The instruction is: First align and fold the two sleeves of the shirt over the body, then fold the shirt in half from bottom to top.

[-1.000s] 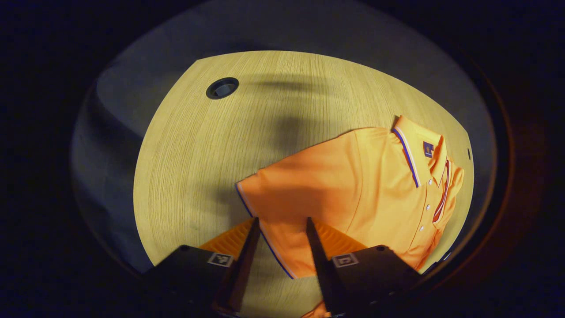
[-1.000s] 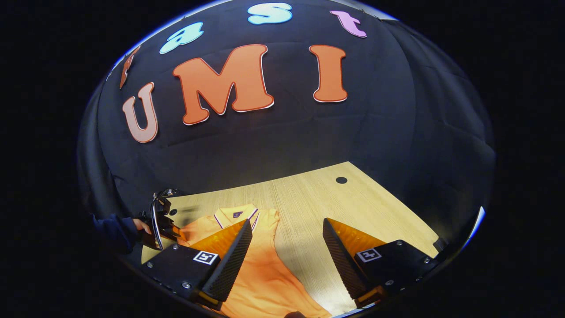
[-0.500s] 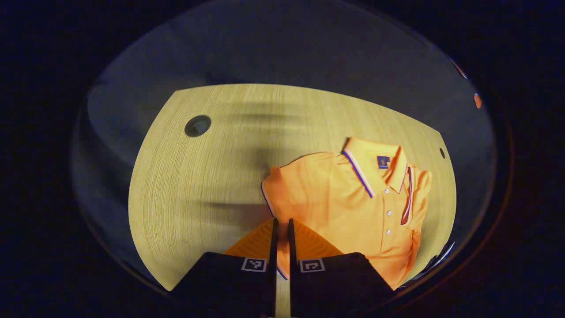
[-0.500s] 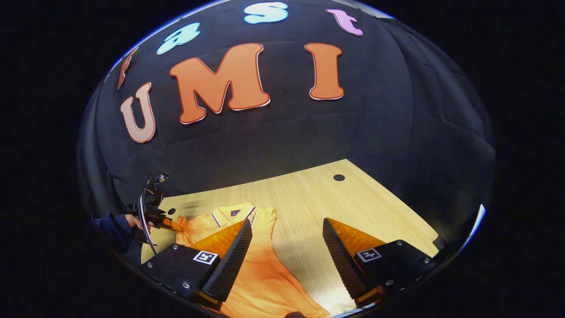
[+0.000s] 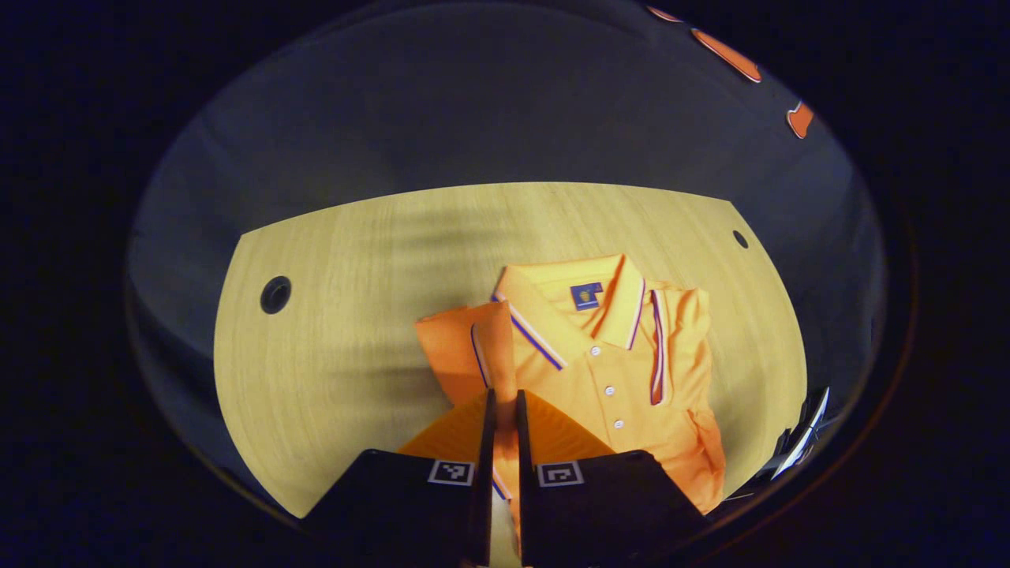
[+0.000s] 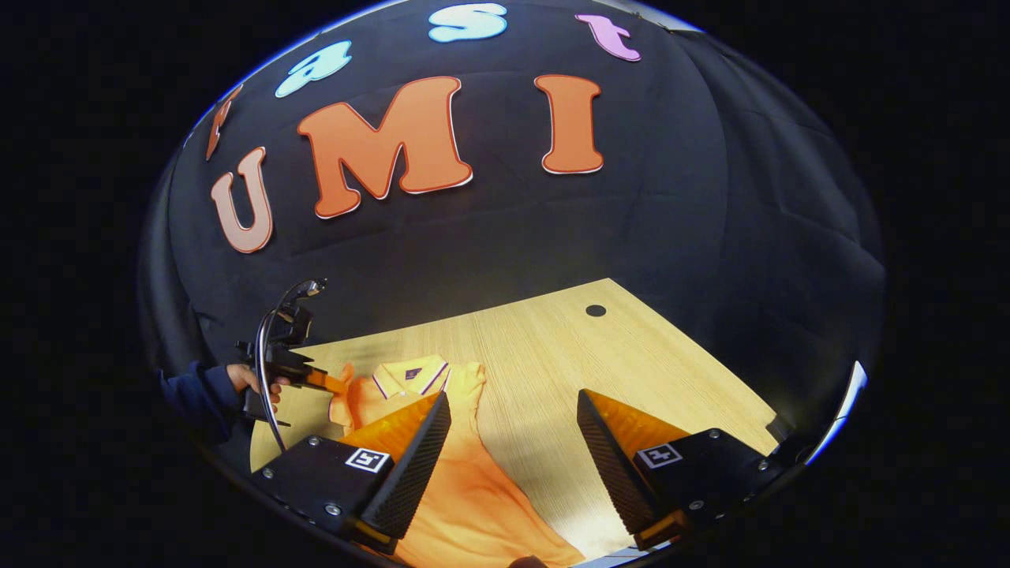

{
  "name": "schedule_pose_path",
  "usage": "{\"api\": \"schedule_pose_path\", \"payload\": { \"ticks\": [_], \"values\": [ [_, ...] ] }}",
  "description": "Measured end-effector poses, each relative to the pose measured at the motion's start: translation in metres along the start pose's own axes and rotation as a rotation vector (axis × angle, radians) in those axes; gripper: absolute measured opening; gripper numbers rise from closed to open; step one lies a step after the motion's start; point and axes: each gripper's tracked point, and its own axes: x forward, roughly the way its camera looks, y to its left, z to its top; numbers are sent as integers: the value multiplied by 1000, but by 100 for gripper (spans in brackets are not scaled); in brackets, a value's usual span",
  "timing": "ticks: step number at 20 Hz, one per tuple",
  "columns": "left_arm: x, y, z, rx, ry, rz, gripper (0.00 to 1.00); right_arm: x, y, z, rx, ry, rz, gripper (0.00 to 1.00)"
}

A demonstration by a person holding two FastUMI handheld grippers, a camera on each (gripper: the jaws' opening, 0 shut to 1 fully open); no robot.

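While the left gripper (image 5: 502, 406) pinches the sleeve (image 5: 465, 347) at seven o'clock of the collar (image 5: 572, 304), the shirt (image 5: 623, 379) lies mid-table (image 5: 331, 347); the right gripper (image 6: 513, 442) hovers wide open. Thin cloth could slip free, folding crooked.

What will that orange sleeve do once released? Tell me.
Probably flop limp: the sleeve already bends and drapes from the left gripper. It looks light, since a pinch at its edge lifts it. The polo shirt should barely slide on the table.
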Motion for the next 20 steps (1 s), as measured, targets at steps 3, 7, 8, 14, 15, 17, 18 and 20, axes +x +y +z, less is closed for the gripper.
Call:
{"api": "schedule_pose_path", "payload": {
  "ticks": [3, 7, 8, 14, 15, 17, 18, 20],
  "values": [
    [-5, -40, -2, -23, -8, -138, 27, 1, -1, 1, 6, -6, -12, 98],
    [-16, -40, -11, 75, -59, -142, 89, 0, -2, -1, 7, -3, -13, 98],
    [-21, -37, -11, 101, -82, -118, 94, -1, -3, -1, 5, -3, -10, 98],
    [-89, -38, -15, 69, -264, -52, 97, 0, 1, 7, -52, -66, 46, 98],
    [-105, -43, -16, 56, -300, -46, 97, 0, 2, 10, -69, -75, 62, 98],
    [-134, -48, -22, 34, -368, -20, 97, 0, 4, 15, -105, -93, 96, 98],
    [-149, -50, -25, 27, -401, -4, 97, -1, 6, 18, -117, -108, 115, 98],
    [-179, -56, -31, 22, -478, 32, 97, -3, 10, 25, -133, -141, 158, 98]
  ]
}}
